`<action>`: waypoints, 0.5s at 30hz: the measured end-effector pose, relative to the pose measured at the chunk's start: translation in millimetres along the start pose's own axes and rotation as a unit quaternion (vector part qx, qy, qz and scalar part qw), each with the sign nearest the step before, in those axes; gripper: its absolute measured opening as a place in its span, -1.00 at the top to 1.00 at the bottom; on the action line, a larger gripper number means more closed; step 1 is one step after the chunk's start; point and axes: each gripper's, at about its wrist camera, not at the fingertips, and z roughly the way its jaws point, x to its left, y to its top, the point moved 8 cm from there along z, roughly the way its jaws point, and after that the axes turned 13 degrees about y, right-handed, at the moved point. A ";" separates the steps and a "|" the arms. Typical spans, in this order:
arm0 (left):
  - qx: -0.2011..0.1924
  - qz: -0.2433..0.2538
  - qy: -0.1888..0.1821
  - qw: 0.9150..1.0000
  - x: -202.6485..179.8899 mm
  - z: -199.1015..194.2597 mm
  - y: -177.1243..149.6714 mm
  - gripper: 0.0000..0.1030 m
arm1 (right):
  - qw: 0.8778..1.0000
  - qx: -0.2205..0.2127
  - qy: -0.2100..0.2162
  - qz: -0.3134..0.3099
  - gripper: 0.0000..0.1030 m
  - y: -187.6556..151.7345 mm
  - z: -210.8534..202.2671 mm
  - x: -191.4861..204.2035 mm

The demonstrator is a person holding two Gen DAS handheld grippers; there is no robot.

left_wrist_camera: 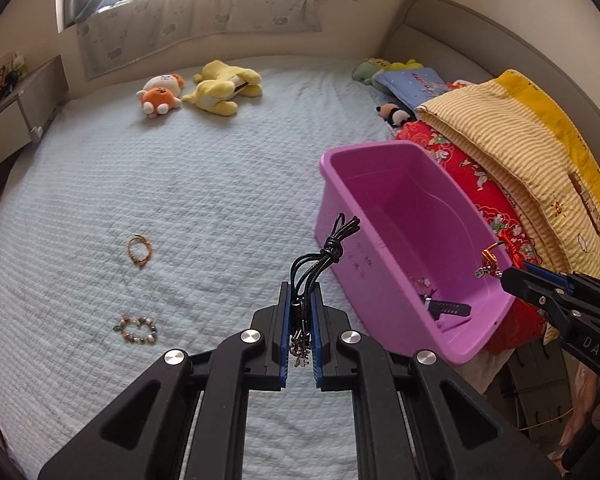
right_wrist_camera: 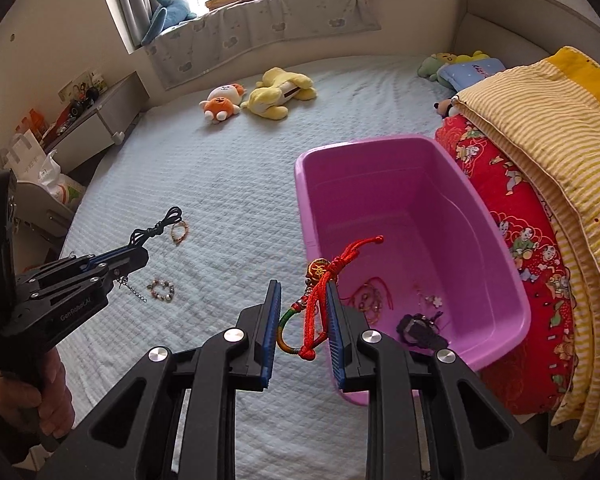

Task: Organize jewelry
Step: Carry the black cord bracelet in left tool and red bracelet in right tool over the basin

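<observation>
The left gripper [left_wrist_camera: 300,308] has its jaws closed on a black cord necklace [left_wrist_camera: 324,256]: the knotted cord loops stand up out of the jaws and a bit of chain hangs below them. The right gripper [right_wrist_camera: 304,312] has its jaws parted, with a red cord bracelet [right_wrist_camera: 320,292] caught against the right pad and dangling in the gap; whether the pads still pinch it I cannot tell, but it looks loose.

The purple bin [right_wrist_camera: 512,272] sits on the bed [left_wrist_camera: 180,184] toward its right edge, against the folded red quilt [right_wrist_camera: 532,240], its long axis running away from the cameras. A few pieces and a dark watch [right_wrist_camera: 420,330] already lie on its floor at the near end.

What the next move turns on: the bin's near rim is just ahead and to the right of the right jaws, so that hand is the nearer one and, in my judgement, only has to carry a little rightward over the rim to drop the bracelet. The left gripper is beside the bin's left wall and must cross it rightward.

Two bracelets, a thin one [left_wrist_camera: 140,250] and a beaded one [left_wrist_camera: 138,330], lie on the bed left of the bin, nearer the left hand
</observation>
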 end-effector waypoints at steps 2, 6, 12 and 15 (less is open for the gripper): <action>0.001 -0.004 -0.002 1.000 -30.1 1.1 7.6 0.82 | 1.000 0.006 0.006 -0.012 0.58 4.9 -6.9 -23.7; 0.026 -0.035 0.005 0.999 -78.0 11.5 14.2 0.82 | 0.999 0.021 0.031 -0.032 0.58 16.8 -11.0 -69.4; 0.055 -0.065 0.033 0.996 -131.8 31.7 19.0 0.82 | 0.994 0.058 0.073 -0.051 0.58 26.3 -0.2 -120.3; 0.070 -0.068 0.042 0.994 -151.7 41.4 20.2 0.82 | 0.990 0.087 0.090 -0.059 0.58 23.9 9.2 -135.3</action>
